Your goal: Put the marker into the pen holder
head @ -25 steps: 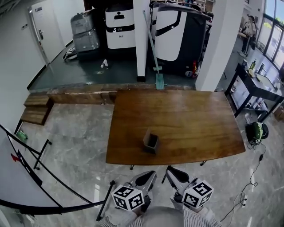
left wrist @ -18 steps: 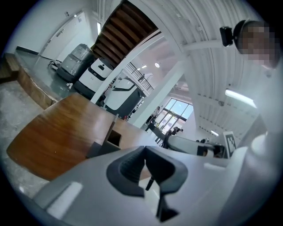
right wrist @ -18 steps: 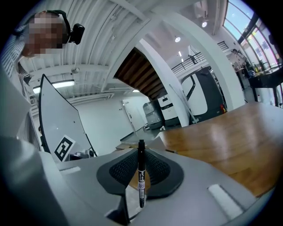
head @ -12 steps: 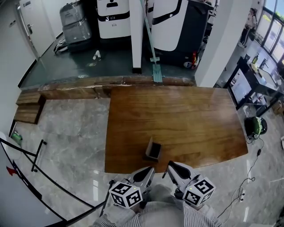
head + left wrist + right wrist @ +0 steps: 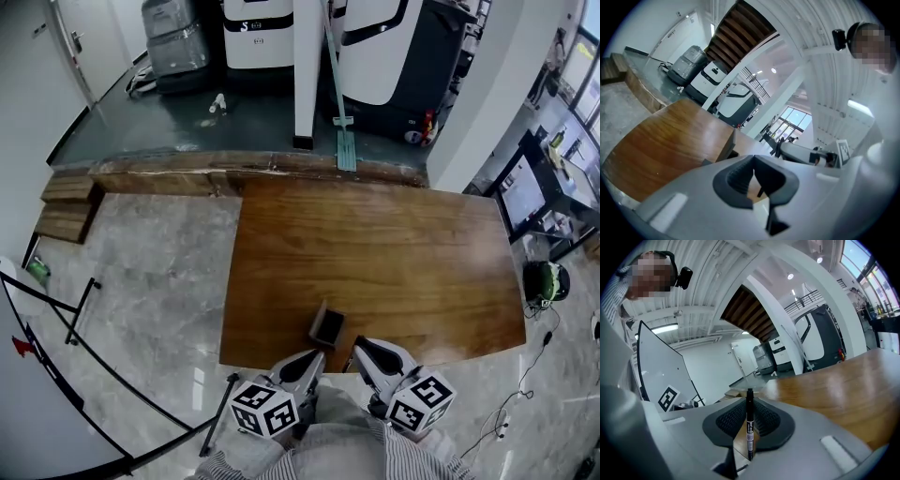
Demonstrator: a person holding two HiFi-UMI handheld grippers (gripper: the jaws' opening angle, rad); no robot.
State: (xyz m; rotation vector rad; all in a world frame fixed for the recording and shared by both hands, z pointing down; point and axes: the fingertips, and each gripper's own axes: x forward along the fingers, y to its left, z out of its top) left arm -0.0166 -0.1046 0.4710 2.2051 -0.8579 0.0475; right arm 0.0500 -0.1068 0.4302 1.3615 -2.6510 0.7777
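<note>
- I am reading what looks like a single white "S" on the black band of the white machine [image 5: 254,33] by the far wall.
- The marker [image 5: 749,427] in the right tool [image 5: 749,405] is carrying a printed white label, too fine for me to read.
- The cubes [image 5: 265,409] on the left tool [image 5: 316,356] and the right one are showing only black-and-white square patterns, no letters.

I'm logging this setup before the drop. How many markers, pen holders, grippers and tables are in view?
marker: 1, clamped upright in the right gripper
pen holder: 1, on the table near its front edge
grippers: 2, left gripper and right gripper
table: 1
Total: 5
</note>
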